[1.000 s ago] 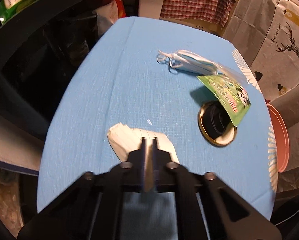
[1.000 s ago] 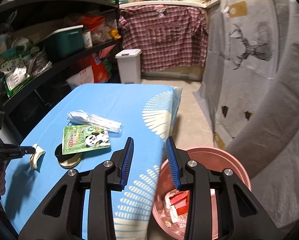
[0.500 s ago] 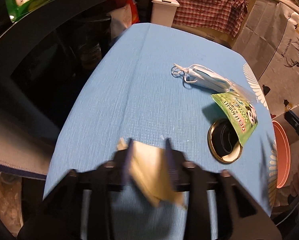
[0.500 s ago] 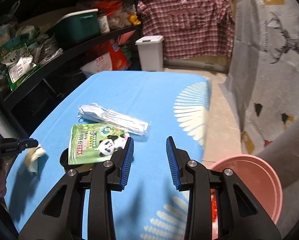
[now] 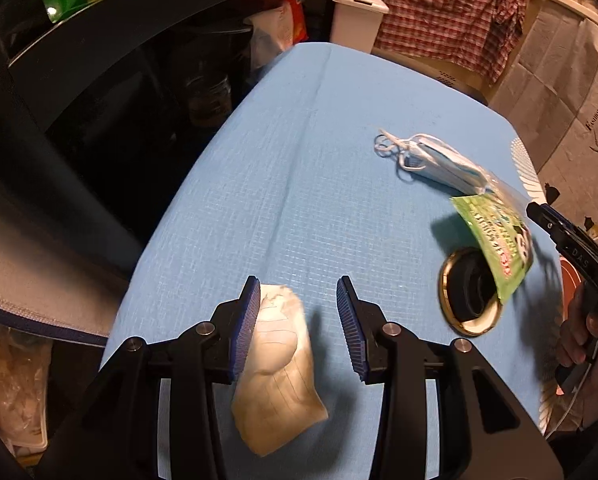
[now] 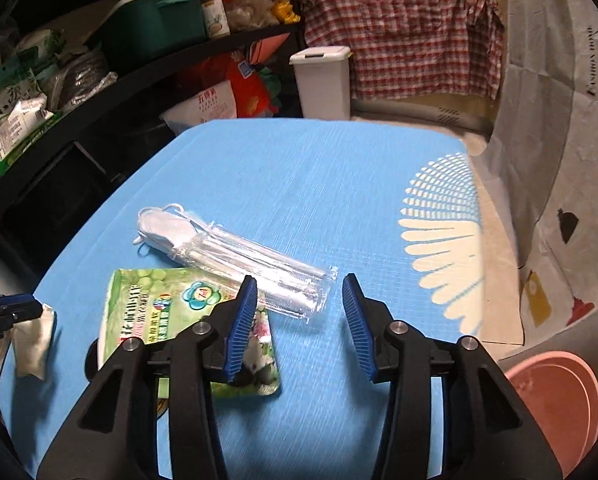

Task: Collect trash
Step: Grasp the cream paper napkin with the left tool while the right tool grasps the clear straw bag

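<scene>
Gripping advice, left gripper (image 5: 297,320): fingers stand wide with the crumpled tissue (image 5: 277,364) between them, pressed against the left finger; likely best to centre it, close fully and lift clear before carrying to the pink bin (image 6: 555,404). Tissue: off-white, soft, creased, at the near end of the blue surface (image 5: 299,180). Right gripper (image 6: 297,320): fingers wide, empty, over the green pouch (image 6: 139,312) and the bagged masks (image 6: 235,260).

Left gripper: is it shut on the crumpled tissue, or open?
Open. The left gripper has a wide gap between its blue pads; the crumpled tissue touches only the left pad.
</scene>
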The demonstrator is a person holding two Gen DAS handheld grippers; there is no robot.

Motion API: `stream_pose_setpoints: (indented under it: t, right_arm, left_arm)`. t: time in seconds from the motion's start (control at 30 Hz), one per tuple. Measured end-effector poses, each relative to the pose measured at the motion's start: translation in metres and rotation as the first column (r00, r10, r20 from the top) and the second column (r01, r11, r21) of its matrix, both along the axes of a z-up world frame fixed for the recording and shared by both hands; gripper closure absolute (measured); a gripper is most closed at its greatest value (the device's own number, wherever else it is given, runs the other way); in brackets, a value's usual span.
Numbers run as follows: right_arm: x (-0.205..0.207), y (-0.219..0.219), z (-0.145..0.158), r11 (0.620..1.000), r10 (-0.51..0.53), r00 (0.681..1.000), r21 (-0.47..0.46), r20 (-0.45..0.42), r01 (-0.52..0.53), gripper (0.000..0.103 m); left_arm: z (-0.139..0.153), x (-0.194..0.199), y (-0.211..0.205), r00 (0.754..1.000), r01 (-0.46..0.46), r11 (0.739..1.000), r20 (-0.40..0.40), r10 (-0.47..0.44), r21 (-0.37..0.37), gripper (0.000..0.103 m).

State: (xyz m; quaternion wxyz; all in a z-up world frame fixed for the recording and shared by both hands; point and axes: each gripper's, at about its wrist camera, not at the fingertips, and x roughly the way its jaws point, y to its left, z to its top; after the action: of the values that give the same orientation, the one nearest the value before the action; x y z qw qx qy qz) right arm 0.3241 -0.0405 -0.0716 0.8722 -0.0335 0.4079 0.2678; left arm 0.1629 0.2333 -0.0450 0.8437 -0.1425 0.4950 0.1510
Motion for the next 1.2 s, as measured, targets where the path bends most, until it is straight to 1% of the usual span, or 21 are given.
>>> stream_pose_setpoints:
  t: [0.2, 0.27, 0.33, 0.37, 0.4, 0.43, 0.53, 0.73, 0.8, 0.87, 0.93, 0.97, 1.0, 1.03, 1.07, 1.2]
  right_arm:
    - [0.002, 0.008, -0.005, 0.999, 0.049, 0.999, -0.006, -0.014, -0.049, 0.058]
    - [0.001, 0.012, -0.006, 0.998, 0.064, 0.998, -0.021, -0.011, -0.065, 0.065]
    - [-0.003, 0.014, -0.006, 0.996, 0.082, 0.997, -0.04, -0.002, -0.082, 0.083]
    - [-0.006, 0.014, -0.005, 0.995, 0.086, 0.996, -0.048, 0.003, -0.086, 0.087]
    - [-0.007, 0.013, -0.004, 0.994, 0.091, 0.996, -0.054, 0.006, -0.091, 0.095]
    - [-0.009, 0.012, -0.002, 0.994, 0.096, 0.995, -0.056, 0.009, -0.095, 0.099]
    - [-0.016, 0.007, 0.003, 0.993, 0.1, 0.995, -0.063, 0.023, -0.099, 0.102]
    - [-0.029, -0.009, 0.018, 0.994, 0.089, 0.995, -0.068, 0.046, -0.085, 0.103]
    - [-0.032, -0.015, 0.022, 0.995, 0.079, 0.996, -0.061, 0.046, -0.076, 0.103]
    - [-0.036, -0.021, 0.026, 0.996, 0.067, 0.997, -0.055, 0.049, -0.064, 0.103]
    - [-0.039, -0.025, 0.027, 0.996, 0.063, 0.997, -0.061, 0.051, -0.059, 0.103]
    - [-0.04, -0.026, 0.028, 0.996, 0.061, 0.997, -0.064, 0.05, -0.058, 0.103]
    - [-0.042, -0.028, 0.029, 0.996, 0.058, 0.997, -0.066, 0.05, -0.055, 0.103]
    - [-0.043, -0.029, 0.031, 0.996, 0.056, 0.997, -0.067, 0.05, -0.053, 0.103]
    - [-0.044, -0.03, 0.033, 0.996, 0.056, 0.997, -0.066, 0.05, -0.052, 0.103]
    - [-0.055, -0.038, 0.04, 0.997, 0.054, 0.997, -0.065, 0.051, -0.051, 0.103]
  left_arm:
    - [0.0, 0.0, 0.005, 1.0, 0.002, 1.0, -0.011, -0.002, -0.003, 0.062]
    - [0.002, -0.002, 0.006, 1.0, -0.002, 1.0, -0.006, 0.002, -0.005, 0.062]
    - [0.006, -0.004, 0.008, 1.0, 0.0, 1.0, 0.006, 0.0, -0.007, 0.062]
    - [0.008, -0.005, 0.01, 1.0, 0.001, 1.0, 0.011, -0.001, -0.006, 0.062]
    - [0.01, -0.007, 0.01, 1.0, 0.003, 1.0, 0.017, -0.002, -0.005, 0.062]
    - [0.011, -0.008, 0.011, 1.0, 0.006, 1.0, 0.02, -0.006, -0.005, 0.062]
    - [0.012, -0.014, 0.012, 1.0, 0.024, 1.0, 0.015, -0.024, -0.011, 0.062]
    - [-0.001, -0.023, 0.006, 0.995, 0.094, 0.995, -0.026, -0.094, -0.018, 0.062]
    - [-0.004, -0.024, 0.002, 0.994, 0.102, 0.994, -0.039, -0.103, -0.023, 0.062]
    - [-0.007, -0.025, -0.003, 0.992, 0.118, 0.993, -0.053, -0.118, -0.001, 0.062]
    - [-0.01, -0.024, -0.005, 0.989, 0.134, 0.991, -0.063, -0.133, 0.017, 0.07]
    - [-0.01, -0.023, -0.006, 0.989, 0.136, 0.99, -0.067, -0.134, 0.026, 0.083]
    - [-0.011, -0.022, -0.006, 0.988, 0.138, 0.99, -0.071, -0.136, 0.038, 0.087]
    - [-0.01, -0.02, -0.006, 0.989, 0.137, 0.99, -0.071, -0.133, 0.041, 0.089]
    - [-0.009, -0.02, -0.006, 0.989, 0.135, 0.99, -0.067, -0.132, 0.041, 0.093]
    - [0.0, -0.017, -0.012, 0.988, 0.154, 0.987, -0.031, -0.152, 0.055, 0.096]
